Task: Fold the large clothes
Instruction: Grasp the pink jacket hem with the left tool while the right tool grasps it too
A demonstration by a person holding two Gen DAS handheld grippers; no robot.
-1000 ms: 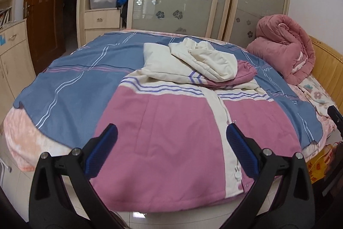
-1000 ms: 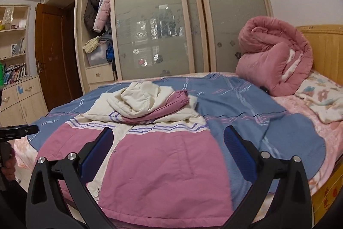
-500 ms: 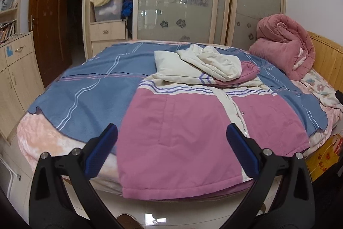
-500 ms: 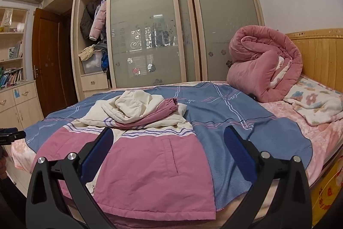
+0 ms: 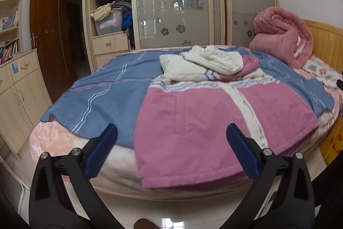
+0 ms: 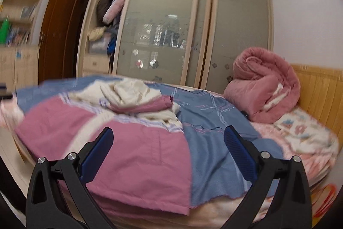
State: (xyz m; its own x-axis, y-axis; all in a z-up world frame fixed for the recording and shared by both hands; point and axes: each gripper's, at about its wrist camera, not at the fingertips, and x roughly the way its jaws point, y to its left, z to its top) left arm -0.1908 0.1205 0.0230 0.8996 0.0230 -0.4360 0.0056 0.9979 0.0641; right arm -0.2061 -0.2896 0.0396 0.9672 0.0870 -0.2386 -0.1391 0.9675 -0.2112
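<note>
A large pink and cream jacket point(image 5: 193, 121) lies spread front-up on the bed, its hem hanging over the near edge and its cream sleeves and hood point(image 5: 214, 61) bunched at the far end. In the right wrist view the same jacket point(image 6: 137, 156) fills the lower left. My left gripper point(image 5: 171, 149) hovers open, off the bed's foot edge near the hem, holding nothing. My right gripper point(image 6: 168, 151) is open too, above the jacket's right side and the blue blanket, and empty.
A blue striped blanket point(image 5: 103, 100) covers the bed. A rolled pink quilt point(image 5: 283, 38) sits by the wooden headboard point(image 6: 317, 91). A wardrobe with frosted sliding doors point(image 5: 178, 1), a brown door point(image 5: 49, 35) and low cabinets point(image 5: 15, 96) stand behind. A foot point(image 5: 145, 223) shows on the tiled floor.
Both grippers have drawn back and lower from the bed, so the jacket's hem and the bed's foot edge now show. The right view has swung right and is blurred. Both stay open.
</note>
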